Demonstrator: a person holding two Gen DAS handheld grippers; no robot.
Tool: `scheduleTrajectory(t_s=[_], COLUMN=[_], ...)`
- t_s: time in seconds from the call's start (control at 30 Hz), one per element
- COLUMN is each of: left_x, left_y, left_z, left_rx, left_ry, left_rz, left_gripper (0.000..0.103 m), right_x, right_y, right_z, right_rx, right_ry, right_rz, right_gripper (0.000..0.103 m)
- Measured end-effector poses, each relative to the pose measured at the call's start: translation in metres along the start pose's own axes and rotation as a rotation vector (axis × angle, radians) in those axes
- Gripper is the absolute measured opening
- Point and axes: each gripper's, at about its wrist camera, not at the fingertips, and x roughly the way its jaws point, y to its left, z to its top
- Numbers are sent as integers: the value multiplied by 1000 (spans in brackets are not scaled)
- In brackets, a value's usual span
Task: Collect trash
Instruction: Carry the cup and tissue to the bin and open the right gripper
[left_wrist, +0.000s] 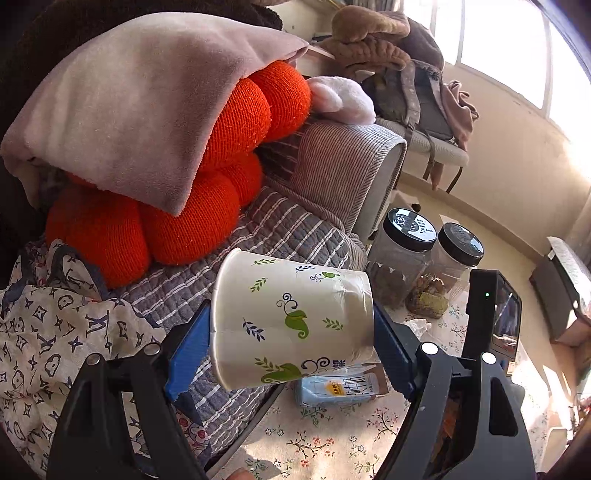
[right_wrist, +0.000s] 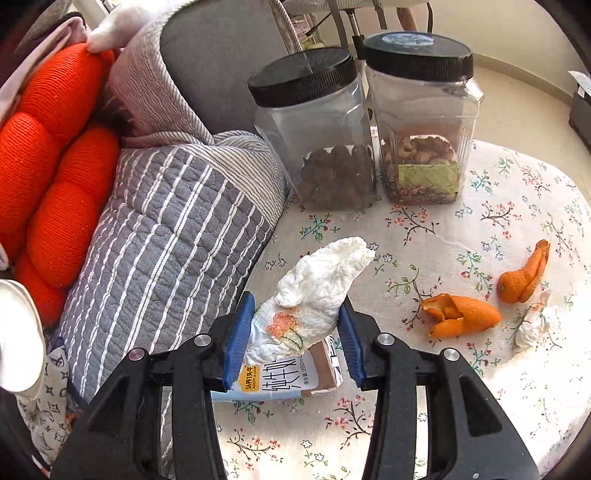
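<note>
floral tablecloth (right_wrist: 461, 229): two jars (right_wrist: 321, 125), two peels (right_wrist: 461, 317); right gripper (right_wrist: 295, 328) pinching tissue (right_wrist: 317, 291), left gripper (left_wrist: 291, 332) clamping cup (left_wrist: 291, 317).

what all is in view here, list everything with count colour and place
paper cup: 1, white with green leaves, on its side in left tool
crumpled tissue: 1, white, in right tool
second tissue: 1, white, table right
orange peel: 2, orange, table right
milk carton: 1, blue-white, table, under right tool
jars: 2, clear, black lids, table back
tablecloth: 1, floral
cushion: 1, orange, sofa
striped cover: 1, grey, sofa
left tool: shut on cup
right tool: shut on tissue
</note>
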Motion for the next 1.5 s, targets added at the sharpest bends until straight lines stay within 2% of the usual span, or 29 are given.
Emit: scheduleTrajectory(t_s=[0.13, 0.2, 0.4, 0.53, 0.97, 1.17, 1.5], left_x=[1, 0, -5, -11, -41, -49, -69], left_y=[-6, -13, -43, -66, -150, -194, -287], left_z=[-4, -7, -25, -39, -79, -99, -132], left_rx=[-25, -19, 11, 37, 128, 159, 295], left_ry=[22, 16, -14, -27, -80, -51, -23], left_rz=[-41, -40, -50, -68, -157, -228, -348], left_gripper=[79, 79, 79, 79, 79, 80, 80], right_x=[-51, -73, -115, -139, -204, -231, -276], right_y=[-13, -23, -55, -77, -164, -212, -294], right_z=[-9, 1, -10, -23, -64, -76, -104], right_rx=[-59, -80, -126, -142, -85, -15, 107], right_ry=[-107, -158, -305, -362, -433, -447, -468], right_rz=[-38, -64, -181, -252, -397, -457, -585], right_gripper=[42, 42, 43, 43, 43, 43, 43])
